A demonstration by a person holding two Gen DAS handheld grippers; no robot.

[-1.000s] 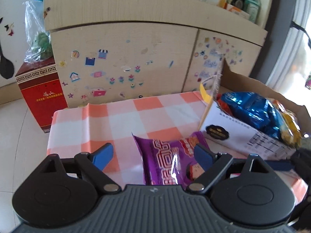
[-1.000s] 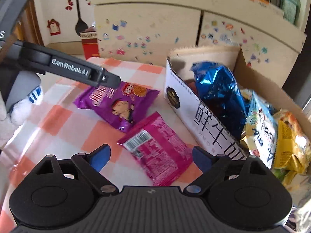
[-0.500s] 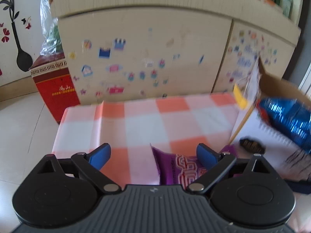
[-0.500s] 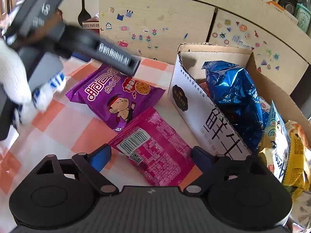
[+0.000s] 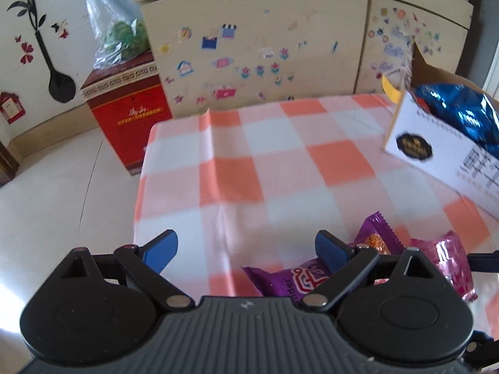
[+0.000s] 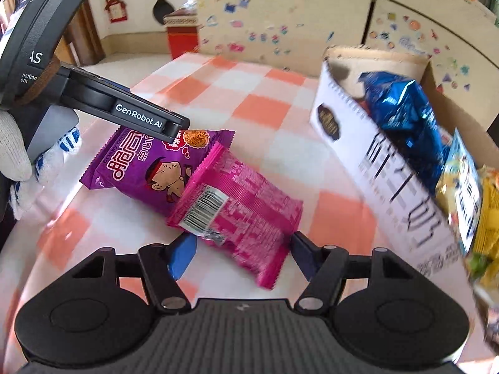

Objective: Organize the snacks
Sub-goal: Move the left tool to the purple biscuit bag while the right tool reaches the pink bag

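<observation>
A pink snack packet (image 6: 243,215) lies on the checked tablecloth (image 6: 265,112), its far end over a purple snack packet (image 6: 146,168). My right gripper (image 6: 243,255) is low over the pink packet's near end. Its jaws are closing, with the packet between the blue pads, which stand just off its edges. My left gripper (image 5: 246,249) is open with only cloth in its gap. Its right finger (image 5: 330,251) hangs over the purple packet (image 5: 290,277). The pink packet (image 5: 449,258) shows at the lower right of the left wrist view.
A white and brown cardboard box (image 6: 389,168) stands at the right with a blue foil bag (image 6: 405,118) and several other snacks inside. A gloved hand (image 6: 15,155) holds the left gripper. Behind the table are a stickered cabinet (image 5: 265,46) and a red box (image 5: 124,115).
The right jaws have narrowed around the pink packet and the gripper has come closer to it. The left gripper has swung left, so the purple packet now lies under its right finger.
</observation>
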